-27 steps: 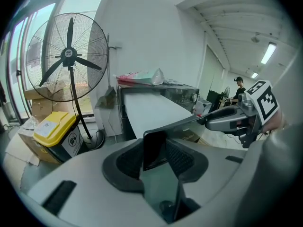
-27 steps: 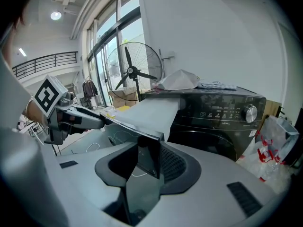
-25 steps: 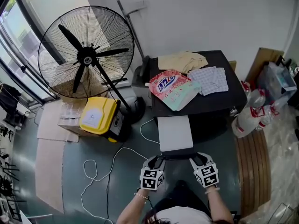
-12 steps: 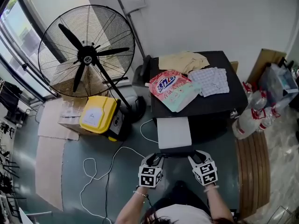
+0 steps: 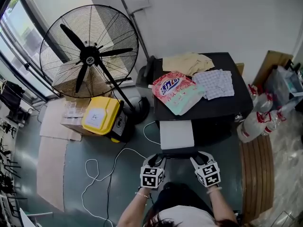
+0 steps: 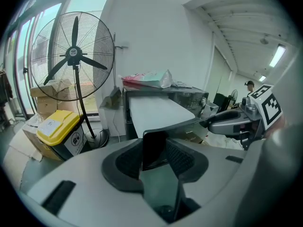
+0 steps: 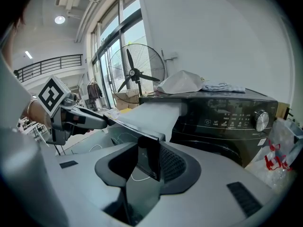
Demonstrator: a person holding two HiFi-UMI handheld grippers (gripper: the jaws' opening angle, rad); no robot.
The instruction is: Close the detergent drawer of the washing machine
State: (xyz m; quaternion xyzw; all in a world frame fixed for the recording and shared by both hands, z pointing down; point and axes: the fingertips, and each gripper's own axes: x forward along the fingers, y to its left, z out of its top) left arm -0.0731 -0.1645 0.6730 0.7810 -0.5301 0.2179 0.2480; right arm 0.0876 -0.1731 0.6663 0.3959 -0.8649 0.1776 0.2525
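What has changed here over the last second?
The white detergent drawer has slid a little further into the black washing machine, pushed by the left gripper and right gripper, both clamped on its dark front panel throughout. The fan, yellow box and detergent bag have not moved.

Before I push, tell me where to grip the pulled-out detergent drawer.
Take the dark front panel at its ends, from the front, along the detergent drawer: a thin upright plate fits between jaws, as left claw and right claw hold it.
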